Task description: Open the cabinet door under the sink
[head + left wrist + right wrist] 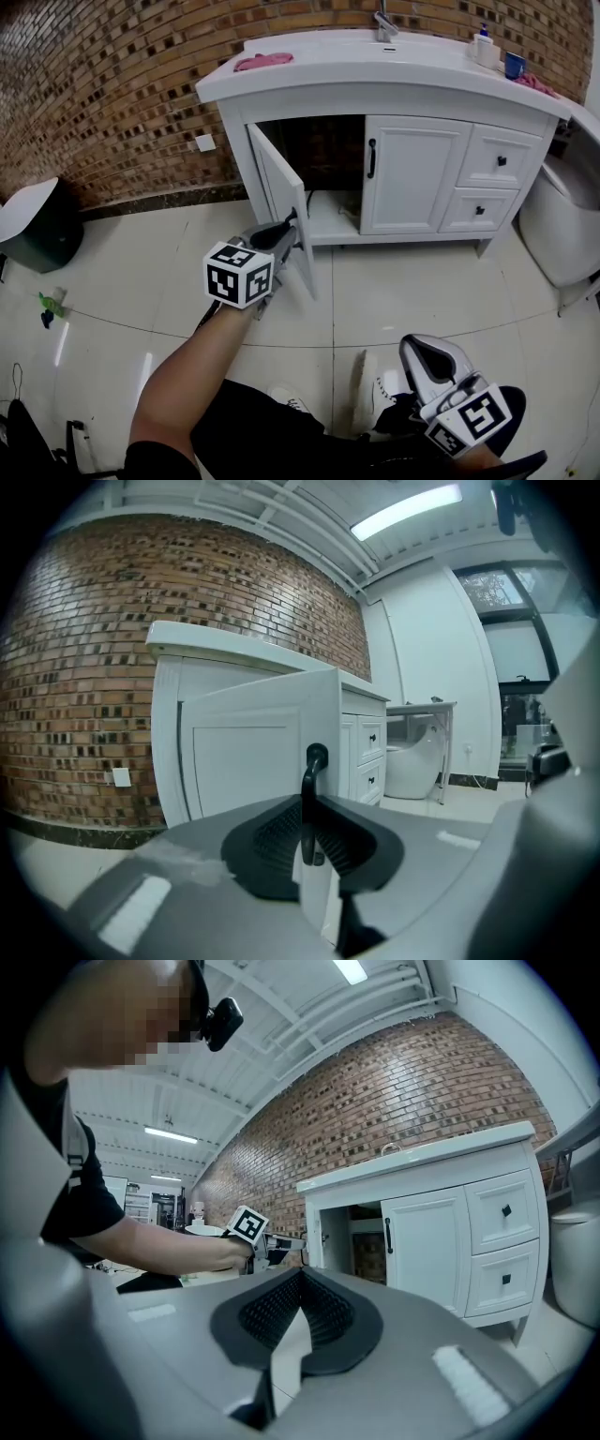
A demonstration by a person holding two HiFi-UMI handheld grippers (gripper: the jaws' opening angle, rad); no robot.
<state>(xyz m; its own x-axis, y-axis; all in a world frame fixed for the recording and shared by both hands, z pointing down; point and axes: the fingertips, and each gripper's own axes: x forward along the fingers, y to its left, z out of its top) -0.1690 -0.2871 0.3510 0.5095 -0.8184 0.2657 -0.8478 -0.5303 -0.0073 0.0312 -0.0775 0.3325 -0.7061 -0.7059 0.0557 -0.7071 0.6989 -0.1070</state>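
Now L tongs (289, 225) clamp cab. handle (308, 794) (black).

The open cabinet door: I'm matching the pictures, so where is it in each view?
Head view: open door, centre, ahead of the left gripper.
Left gripper view: centre, handle between the jaws.
Right gripper view: left of centre, narrow sliver.
Shared landmark: the two drawers.

head view: up high, tilted steeply down, cabinet (412, 173) well off near the top edge
left gripper view: low, nose right up on the door handle (307, 808), facing along the cabinet front
right gripper view: low too, further back, facing the cabinet front
shared: all three catch the cabinet; head and right gripper views both get the left gripper (291, 228)
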